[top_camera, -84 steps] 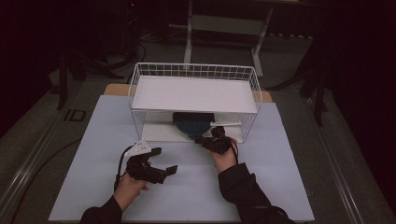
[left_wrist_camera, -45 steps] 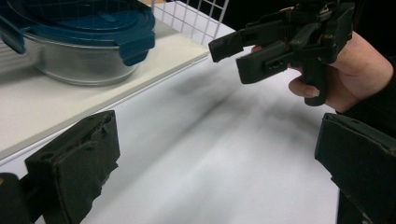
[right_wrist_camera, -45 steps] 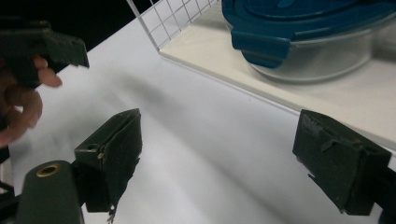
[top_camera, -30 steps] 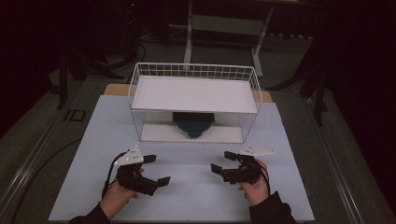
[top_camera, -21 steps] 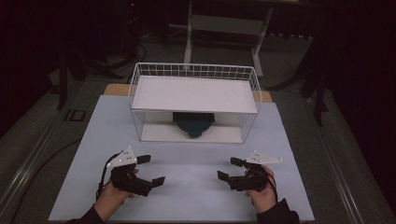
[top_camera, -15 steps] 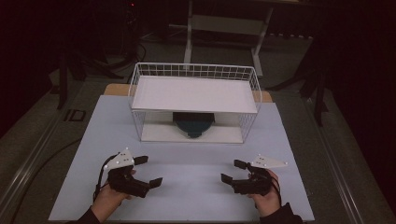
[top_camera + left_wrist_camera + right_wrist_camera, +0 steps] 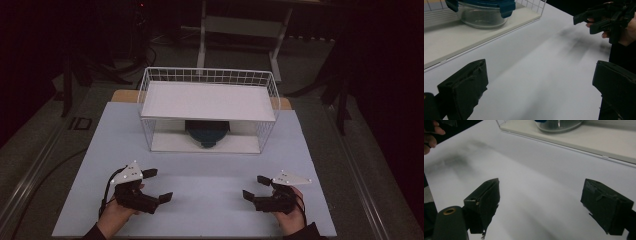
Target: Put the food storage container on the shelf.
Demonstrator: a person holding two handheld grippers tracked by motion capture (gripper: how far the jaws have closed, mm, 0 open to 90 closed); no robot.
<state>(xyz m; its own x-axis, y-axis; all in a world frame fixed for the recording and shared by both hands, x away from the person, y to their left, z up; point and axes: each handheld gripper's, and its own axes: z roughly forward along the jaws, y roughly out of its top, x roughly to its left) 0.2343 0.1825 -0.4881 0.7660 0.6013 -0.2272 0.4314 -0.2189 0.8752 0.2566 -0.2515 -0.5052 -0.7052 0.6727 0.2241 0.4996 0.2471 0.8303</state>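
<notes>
both hand-held grippers, left (image 7: 161,185) and right (image 7: 253,187), sat wide open, empty, well short of the wire rack (image 7: 208,107) sheltering the lidded glass container (image 7: 207,133).

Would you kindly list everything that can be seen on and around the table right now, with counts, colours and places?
Wire rack: one, white, at the far middle of the table, with two white shelves.
Glass container: one, clear with a dark blue clip lid, on the rack's lower shelf, centred.
Table: one, pale white-blue top, bare in front of the rack.
Metal frame: one, grey, on the floor beyond the table.
Left claw: one, black with a grey plate, near left of the table, jaws apart, holding nothing.
Right claw: one, black with a grey plate, near right, jaws apart, holding nothing.
</notes>
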